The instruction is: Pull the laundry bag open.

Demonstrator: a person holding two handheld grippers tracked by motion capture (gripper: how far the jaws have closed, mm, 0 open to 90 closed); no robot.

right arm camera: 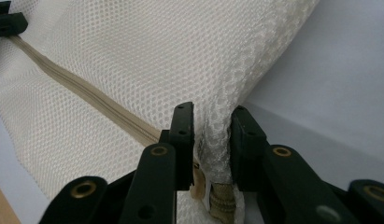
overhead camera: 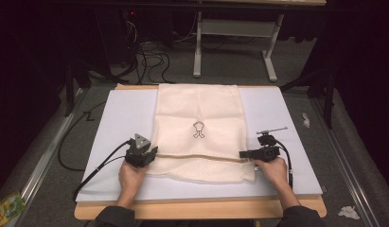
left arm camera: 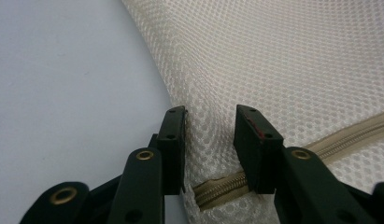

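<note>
A cream mesh bag [overhead camera: 198, 132] lies flat on the white desk [overhead camera: 121, 113]. The left hand-held gripper [overhead camera: 152, 152] is at the bag's left edge. The right hand-held gripper [overhead camera: 242, 154] is at its right edge. A small black drawing [overhead camera: 198, 129] sits mid-bag.

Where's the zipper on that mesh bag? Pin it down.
In the high view the zipper runs across the mesh bag near its front edge, between the left gripper at its left end and the right gripper at its right end.
</note>
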